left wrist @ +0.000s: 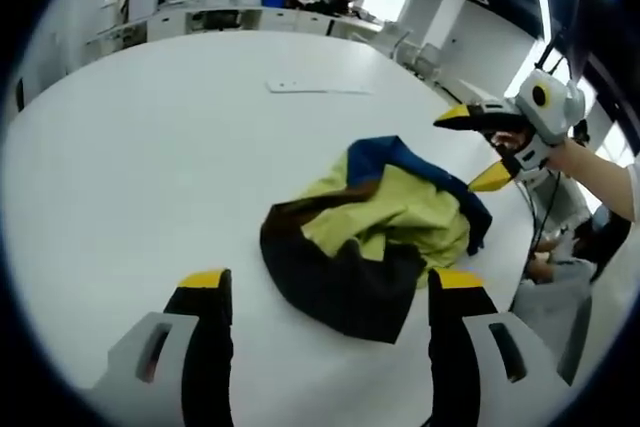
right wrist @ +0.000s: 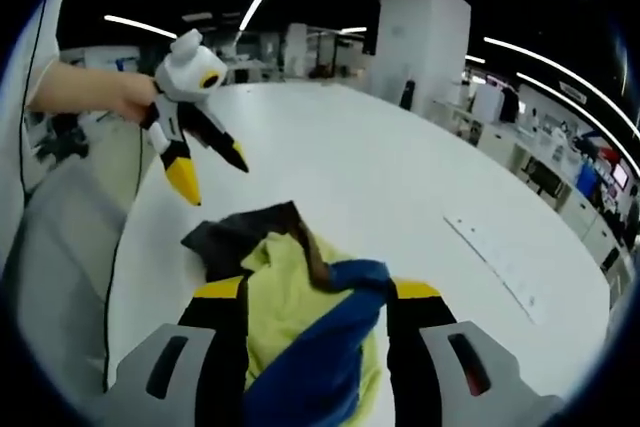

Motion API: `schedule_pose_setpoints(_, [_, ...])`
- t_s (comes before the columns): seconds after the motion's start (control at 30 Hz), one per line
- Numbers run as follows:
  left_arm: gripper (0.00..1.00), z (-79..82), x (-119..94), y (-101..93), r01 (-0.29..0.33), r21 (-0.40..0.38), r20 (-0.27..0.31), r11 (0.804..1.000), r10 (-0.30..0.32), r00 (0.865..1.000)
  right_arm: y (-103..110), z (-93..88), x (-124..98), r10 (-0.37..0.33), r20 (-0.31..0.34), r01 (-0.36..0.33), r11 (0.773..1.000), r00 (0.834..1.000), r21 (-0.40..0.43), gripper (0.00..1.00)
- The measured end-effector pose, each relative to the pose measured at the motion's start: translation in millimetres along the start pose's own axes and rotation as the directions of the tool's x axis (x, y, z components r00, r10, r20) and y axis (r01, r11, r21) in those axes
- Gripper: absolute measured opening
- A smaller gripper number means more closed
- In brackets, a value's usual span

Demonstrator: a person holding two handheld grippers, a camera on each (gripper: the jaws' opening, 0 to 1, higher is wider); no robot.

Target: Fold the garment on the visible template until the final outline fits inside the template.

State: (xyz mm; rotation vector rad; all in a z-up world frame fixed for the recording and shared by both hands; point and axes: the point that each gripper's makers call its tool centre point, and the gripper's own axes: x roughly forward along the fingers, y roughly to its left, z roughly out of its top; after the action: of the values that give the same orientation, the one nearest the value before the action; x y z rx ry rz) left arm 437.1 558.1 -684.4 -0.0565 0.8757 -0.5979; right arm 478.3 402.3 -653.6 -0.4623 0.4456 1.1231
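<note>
Garment [left wrist: 375, 242] lies crumpled on table [left wrist: 150, 147], no fold made. We hold left gripper [left wrist: 330, 292] and right gripper [right wrist: 315, 292] open, empty; whole folding remains.

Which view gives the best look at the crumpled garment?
The left gripper view: the garment lies whole on the white table, every edge visible. In the right gripper view, the right gripper frames it and its near end is cut off.
</note>
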Motion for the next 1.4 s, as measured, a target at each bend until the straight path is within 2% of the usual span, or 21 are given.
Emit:
schedule_pose_setpoints(0.3, [0.74, -0.1, 8.2, 9.3, -0.019, 0.018, -0.012, 1.0, 0.019, 1.0, -4.4, -1.6, 13.8, -0.009, -0.023, 0.007, 0.998, 1.0, -0.067, 0.5])
schedule_pose_setpoints(0.47, [0.71, 0.1, 12.5, 13.9, -0.029, 0.03, -0.013, 0.999, 0.03, 0.999, -5.9, -6.5, 23.4, -0.006, -0.058, -0.001, 0.993, 0.998, -0.117, 0.48])
schedule_pose_setpoints(0.5, [0.71, 0.3, 13.5, 15.3, -0.032, 0.03, -0.013, 0.999, 0.032, 0.999, -5.0, -9.4, 24.9, 0.001, -0.087, -0.014, 0.989, 0.996, -0.147, 0.48])
schedule_pose_setpoints(0.6, [0.71, -0.6, 17.0, 18.9, -0.036, 0.029, -0.016, 0.999, 0.037, 0.999, -2.8, 0.9, 31.1, 0.025, -0.045, -0.029, 0.996, 0.999, -0.089, 0.49])
schedule_pose_setpoints(0.67, [0.71, -1.7, 18.6, 20.2, -0.035, 0.028, -0.024, 0.999, 0.036, 0.999, -6.3, -1.4, 35.0, 0.011, -0.067, -0.021, 0.99, 0.998, -0.14, 0.47])
schedule_pose_setpoints(0.8, [0.7, -1.7, 20.9, 22.4, -0.036, 0.034, -0.03, 0.999, 0.037, 0.999, -7.9, -5.2, 40.3, 0.02, -0.08, -0.03, 0.99, 0.997, -0.138, 0.45])
schedule_pose_setpoints(1.0, [0.7, -1.3, 24.8, 26.9, -0.035, 0.037, -0.029, 0.999, 0.036, 0.999, -13.9, -13.7, 45.0, 0.002, -0.117, -0.026, 0.979, 0.993, -0.201, 0.41])
schedule_pose_setpoints(1.4, [0.66, 0.0, 34.3, 33.8, -0.045, 0.068, -0.027, 0.997, 0.047, 0.999, -11.1, -17.2, 61.1, 0.009, -0.13, -0.041, 0.968, 0.991, -0.246, 0.35])
